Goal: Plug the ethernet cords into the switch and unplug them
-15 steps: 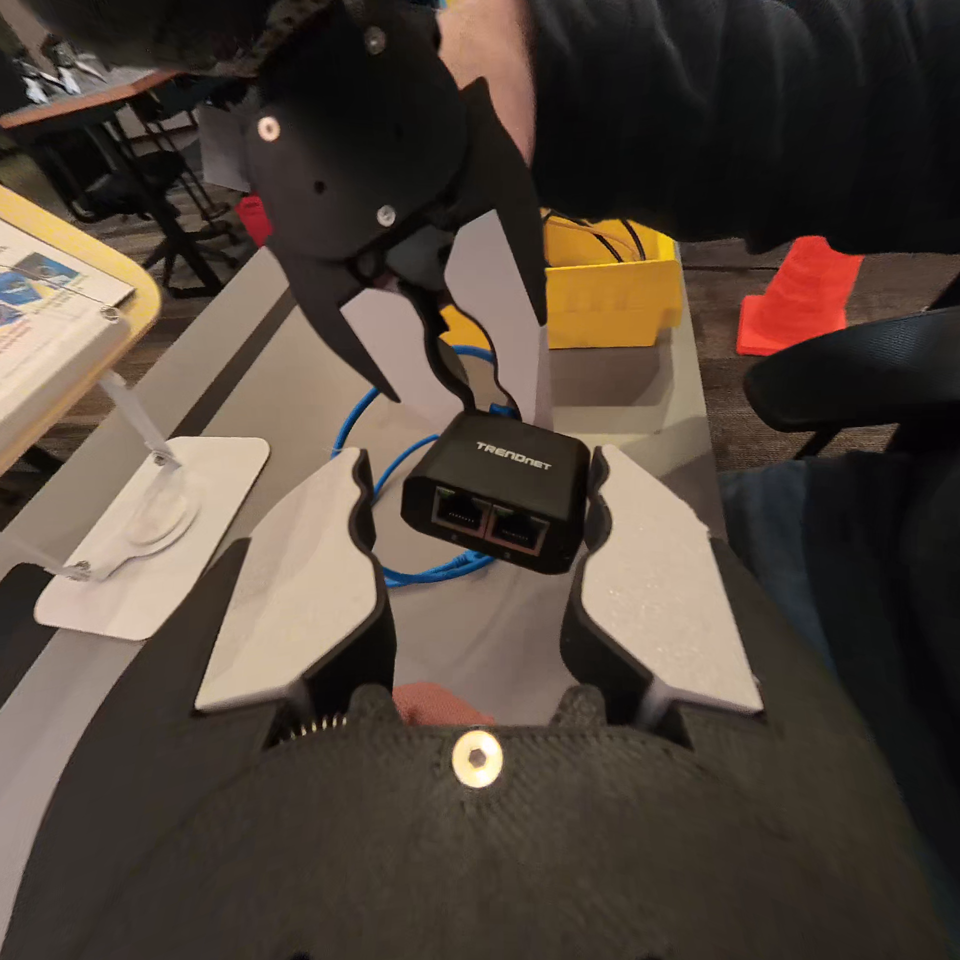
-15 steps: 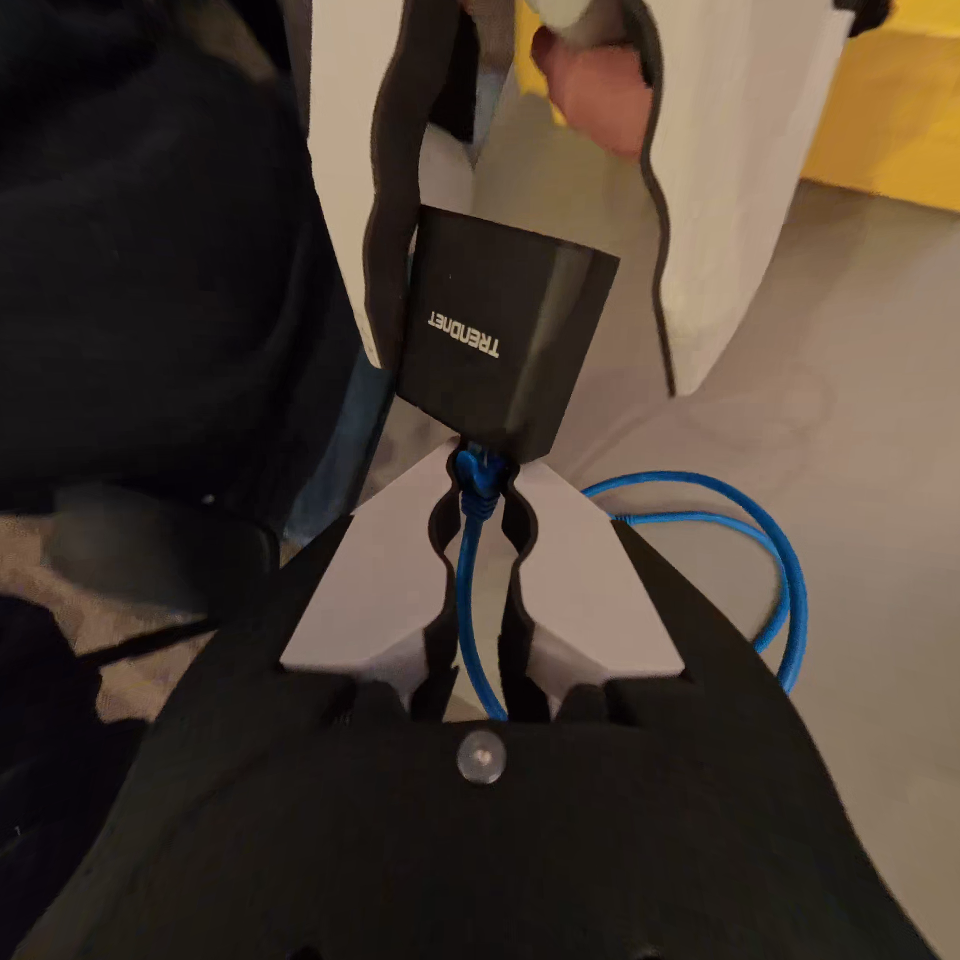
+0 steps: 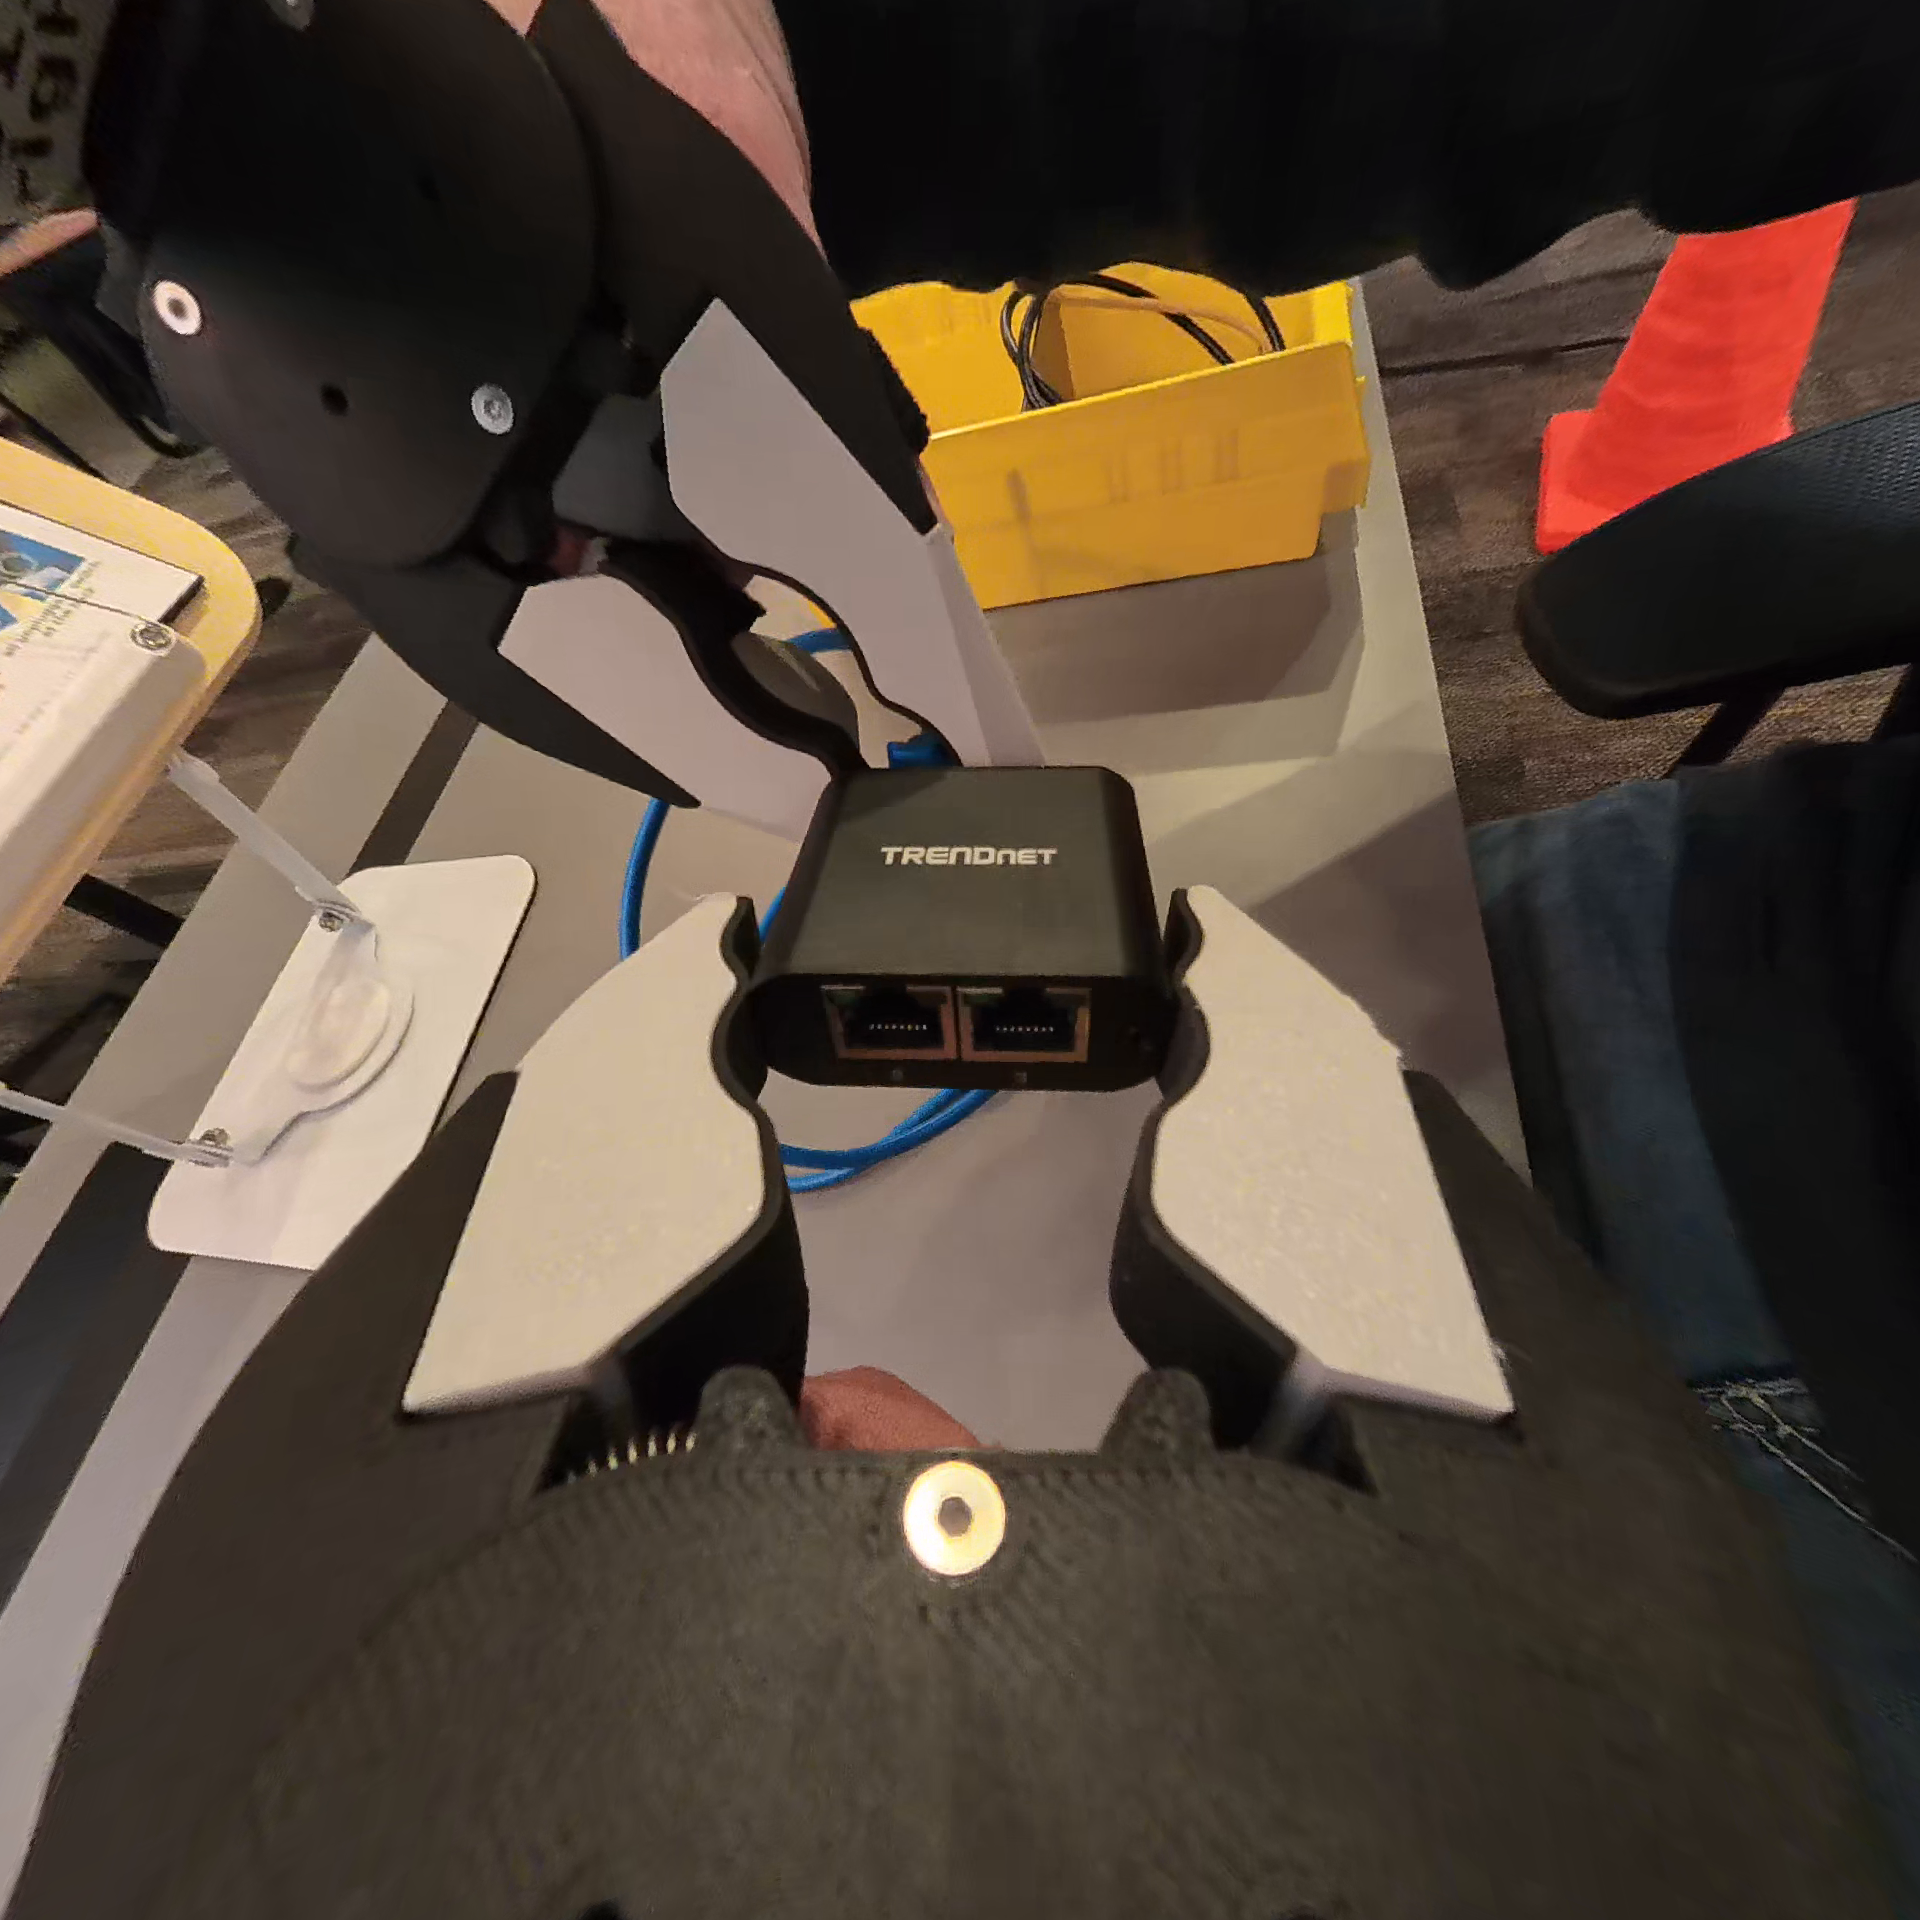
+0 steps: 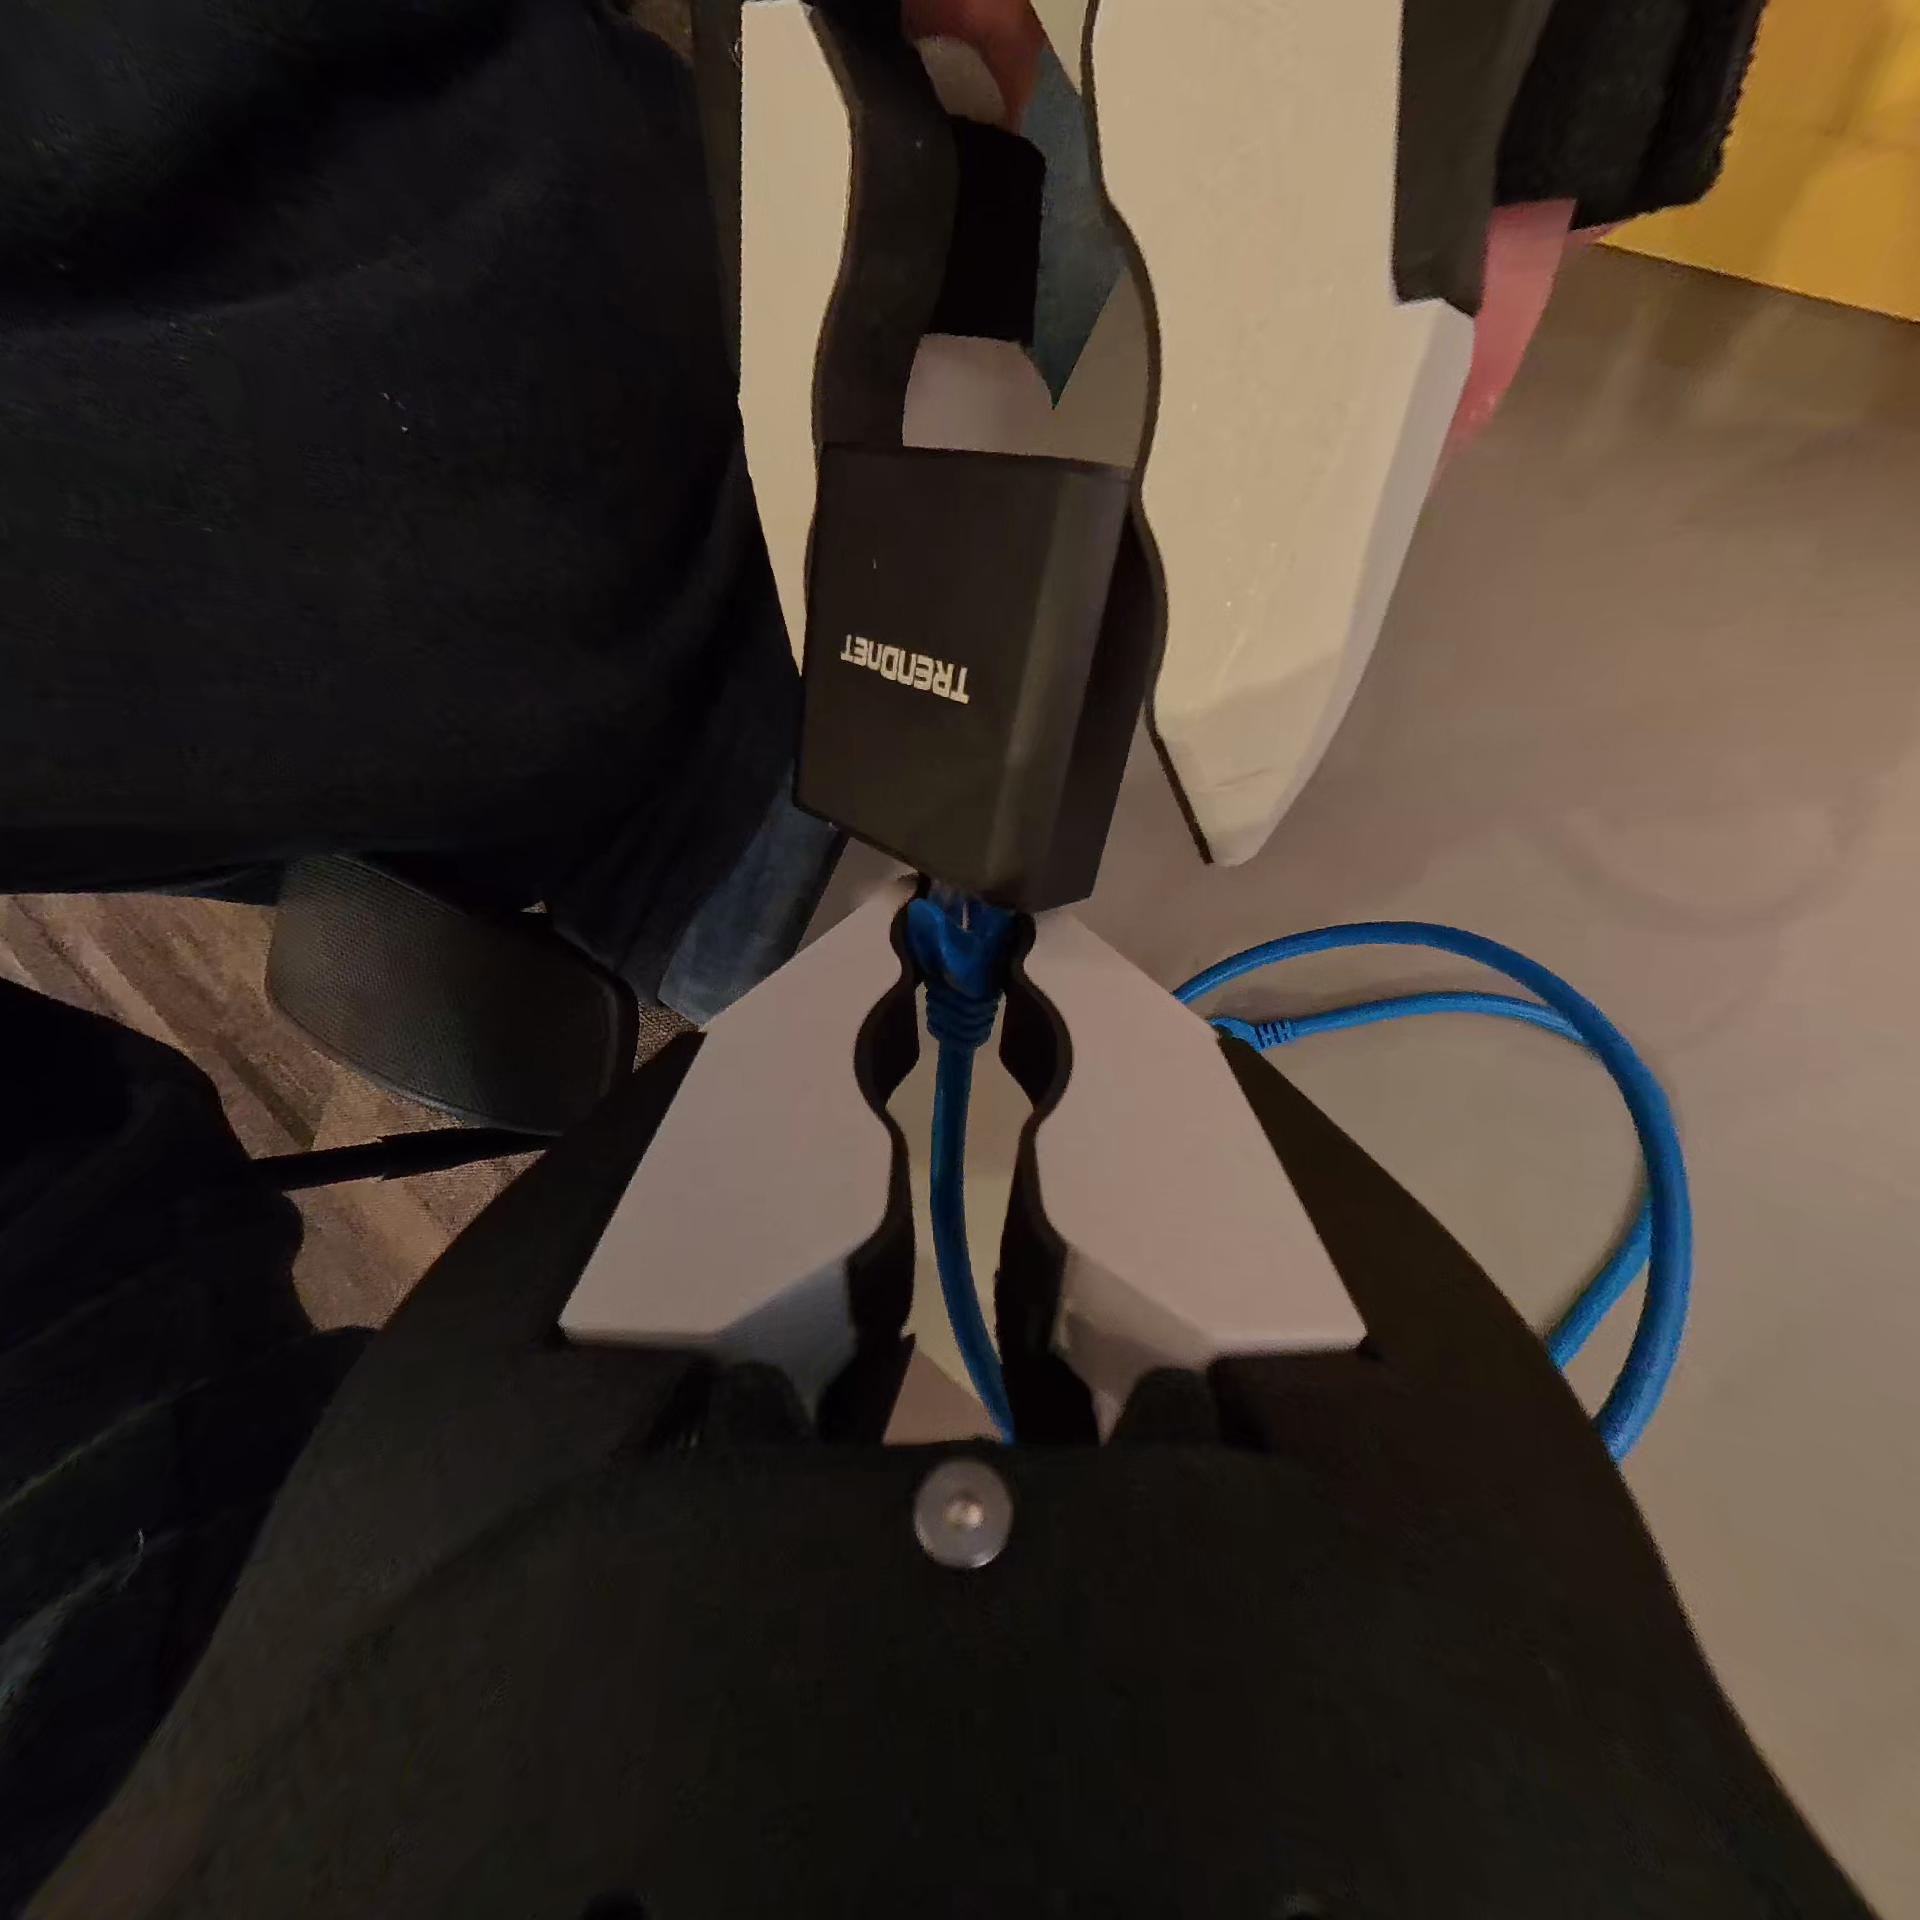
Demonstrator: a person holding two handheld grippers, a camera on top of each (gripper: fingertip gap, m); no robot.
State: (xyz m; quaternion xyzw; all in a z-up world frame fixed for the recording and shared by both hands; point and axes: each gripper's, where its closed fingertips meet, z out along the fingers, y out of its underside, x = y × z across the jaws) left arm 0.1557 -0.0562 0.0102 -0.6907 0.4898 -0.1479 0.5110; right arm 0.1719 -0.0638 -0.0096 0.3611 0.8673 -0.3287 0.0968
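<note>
Right gripper [image 4: 961, 935]: clamping the blue plug [image 4: 956, 951] at the switch's [image 3: 961, 914] back, seating or pulling it. Left gripper [image 3: 961, 997]: bracing the switch's sides, steadying it above the table [image 3: 1195, 707]. Cord [image 4: 1621, 1143] is trailing below the switch.

Switch [image 3: 961, 914] between the fingers of the left gripper [image 3: 961, 997], above the table [image 3: 1226, 717], cord [image 4: 961, 1091] in its far side, inside the right gripper [image 4: 961, 966], cord loop on the table below, bin [image 3: 1143, 457] at the far edge, stand [image 3: 343, 1049] near the left edge.
</note>
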